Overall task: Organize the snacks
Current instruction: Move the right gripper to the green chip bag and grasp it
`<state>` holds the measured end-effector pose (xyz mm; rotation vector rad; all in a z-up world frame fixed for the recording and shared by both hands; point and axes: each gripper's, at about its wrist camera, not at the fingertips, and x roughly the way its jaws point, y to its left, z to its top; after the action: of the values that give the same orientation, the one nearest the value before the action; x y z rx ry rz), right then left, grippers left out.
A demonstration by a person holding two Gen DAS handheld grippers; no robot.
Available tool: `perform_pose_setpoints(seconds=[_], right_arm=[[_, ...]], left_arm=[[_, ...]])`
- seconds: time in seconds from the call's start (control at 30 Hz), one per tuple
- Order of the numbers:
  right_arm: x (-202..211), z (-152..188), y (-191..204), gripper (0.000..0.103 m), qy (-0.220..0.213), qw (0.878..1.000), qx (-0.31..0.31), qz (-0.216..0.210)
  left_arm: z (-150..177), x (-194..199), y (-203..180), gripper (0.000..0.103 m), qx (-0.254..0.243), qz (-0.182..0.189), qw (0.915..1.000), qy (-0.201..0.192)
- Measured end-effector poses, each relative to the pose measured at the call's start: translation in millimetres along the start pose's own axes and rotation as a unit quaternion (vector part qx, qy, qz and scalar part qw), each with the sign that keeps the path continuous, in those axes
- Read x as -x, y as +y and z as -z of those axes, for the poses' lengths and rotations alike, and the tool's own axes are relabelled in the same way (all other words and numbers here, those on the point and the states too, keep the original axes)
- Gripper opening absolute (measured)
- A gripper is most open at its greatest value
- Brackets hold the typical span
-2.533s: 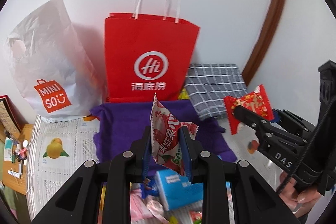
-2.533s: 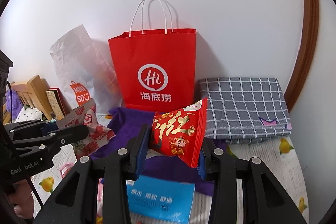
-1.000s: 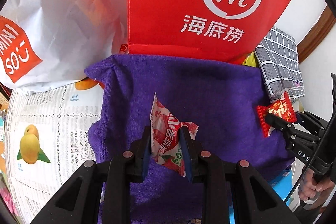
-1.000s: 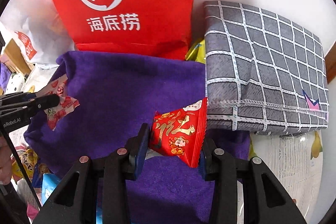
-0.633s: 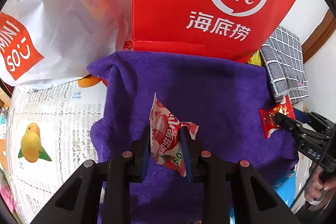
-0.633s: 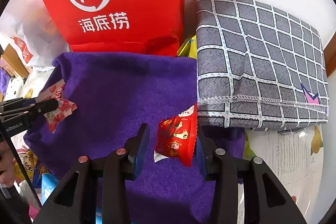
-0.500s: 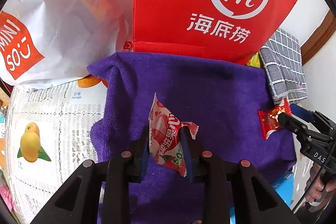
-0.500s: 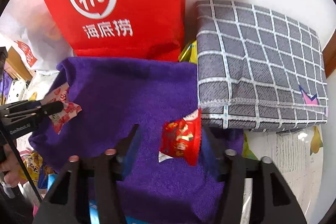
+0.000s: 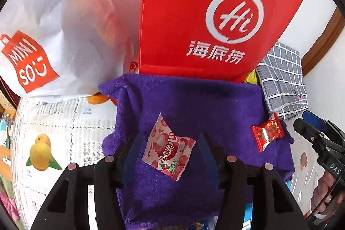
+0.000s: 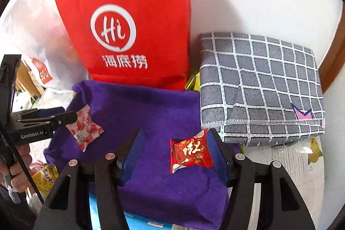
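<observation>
Purple towel [image 9: 194, 105] now carries both snacks, strawberry packet [image 9: 169, 150] and red packet [image 10: 189, 153]; each hand-held gripper, left [image 9: 169, 156] and right [image 10: 173, 154], has just been opening, jaws spread, nothing pinched; placing looks done; next, fetch another snack.

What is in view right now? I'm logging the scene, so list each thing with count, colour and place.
purple towel: 1, purple, spread in the middle
strawberry snack packet: 1, white and red, on the towel
red snack packet: 1, red, on the towel's right part
paper bag: 1, red, standing behind the towel
plastic bag: 1, white, left of the paper bag
checked cloth: 1, grey, folded, right
left gripper: open, packet between jaws
right gripper: open, packet between jaws
</observation>
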<state>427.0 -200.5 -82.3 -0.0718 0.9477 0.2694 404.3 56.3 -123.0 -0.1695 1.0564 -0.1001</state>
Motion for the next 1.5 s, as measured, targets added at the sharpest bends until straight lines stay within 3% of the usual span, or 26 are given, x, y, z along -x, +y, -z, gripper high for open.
perform_pose_setpoints(seconds=[0.17,0.3,0.6,0.8,1.03,1.2,1.3,1.5], right_arm=[[34,2,0,0.060,-0.033,0.999,-0.019,0.013],[64,12,-3,0.060,-0.048,0.998,-0.035,0.000],[112,72,7,0.060,-0.042,0.998,-0.052,-0.008],[119,123,15,0.061,-0.008,0.998,-0.065,-0.007],[121,186,32,0.062,0.042,0.994,-0.084,-0.051],[133,214,56,0.068,0.037,0.995,-0.076,-0.052],[136,225,68,0.077,0.024,0.995,-0.077,-0.060],[118,241,85,0.077,0.030,0.996,-0.076,-0.029]], left_arm=[[-1,32,-5,0.053,-0.016,-0.010,0.9996,-0.019],[10,71,1,0.062,-0.016,-0.015,0.9984,-0.053],[60,126,21,0.064,0.005,-0.007,0.9986,-0.052],[103,154,37,0.069,0.031,-0.021,0.9983,-0.044],[144,176,37,0.074,0.031,-0.024,0.9977,-0.056],[166,182,32,0.074,0.016,-0.019,0.9986,-0.047],[179,185,31,0.074,0.009,-0.024,0.9986,-0.046],[200,191,41,0.074,-0.001,-0.035,0.9984,-0.043]])
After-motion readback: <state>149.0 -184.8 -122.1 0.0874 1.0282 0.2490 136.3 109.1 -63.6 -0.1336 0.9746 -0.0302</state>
